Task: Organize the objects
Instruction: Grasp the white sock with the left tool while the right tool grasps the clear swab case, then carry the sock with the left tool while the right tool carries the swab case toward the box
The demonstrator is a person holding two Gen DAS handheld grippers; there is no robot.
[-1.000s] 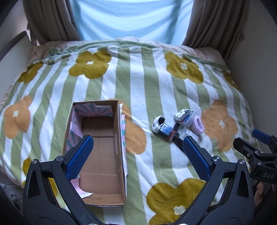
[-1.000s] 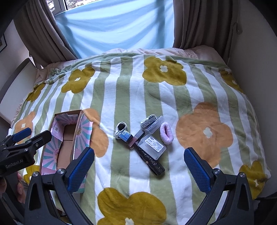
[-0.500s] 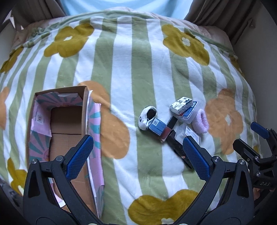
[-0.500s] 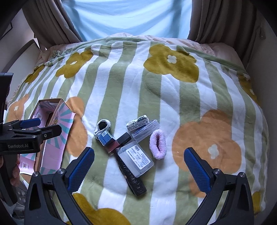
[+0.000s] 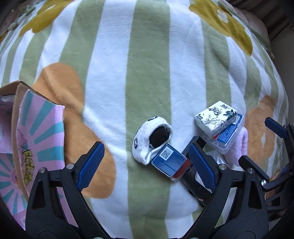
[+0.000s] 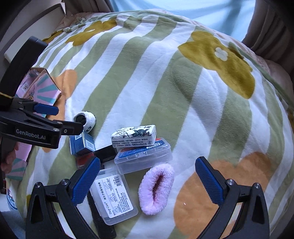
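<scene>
Underneath, a striped floral blanket [image 6: 147,77] seemingly covers a bed; both tools [image 5: 147,165] [image 6: 147,182] gape wide.

**Soft window light, heavy fisheye bend**

Cool daylight comes through the pale curtain [image 6: 183,7] at the far end of the bed, and it falls evenly on the striped blanket [image 5: 147,64]. Shadows are faint and short, tucked under the small box [image 5: 216,117] and the pink scrunchie [image 6: 156,189]. No glare anywhere. Stripes bow outward towards the edges, corners go black. The left view looks slightly soft; printed labels read sharper in the right.
</scene>
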